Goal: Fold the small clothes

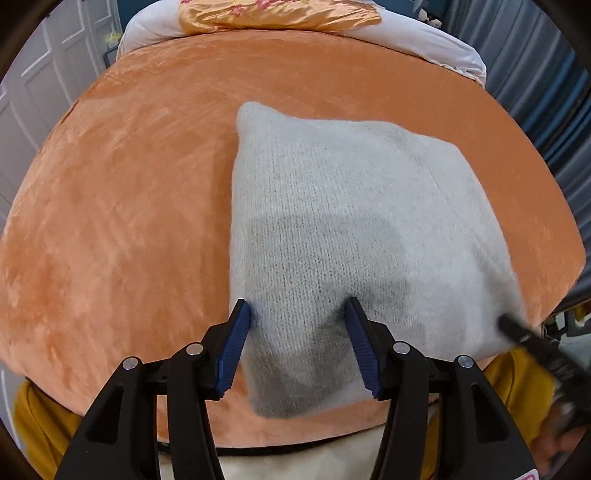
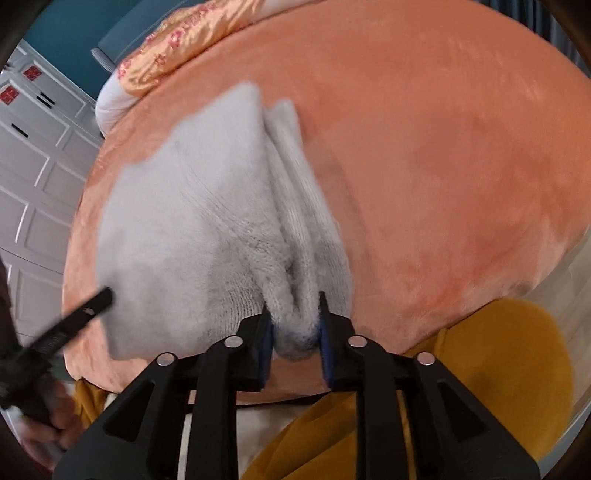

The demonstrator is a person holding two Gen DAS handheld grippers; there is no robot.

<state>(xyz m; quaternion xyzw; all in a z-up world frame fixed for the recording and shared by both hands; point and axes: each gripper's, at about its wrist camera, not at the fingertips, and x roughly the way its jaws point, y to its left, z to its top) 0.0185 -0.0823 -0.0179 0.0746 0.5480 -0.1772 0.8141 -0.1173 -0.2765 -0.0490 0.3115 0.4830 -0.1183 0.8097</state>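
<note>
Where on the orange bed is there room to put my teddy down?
The orange blanket is bare left of the grey knit garment, up to the pillow. Another bare stretch lies right of the garment. The near edge is crowded: both grippers work there.

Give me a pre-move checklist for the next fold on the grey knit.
1. Right claw has fabric between its pads: ok, a bunched edge of the grey knit sits there.
2. Right grip firm: cannot tell.
3. Left claw free of cloth: ok, open, pads astride the knit's near edge.
4. Knit lying flat: not ok, ridges on its right side.
5. Knit fully on the orange blanket: ok.
6. Blanket around the knit free of other items: ok.
</note>
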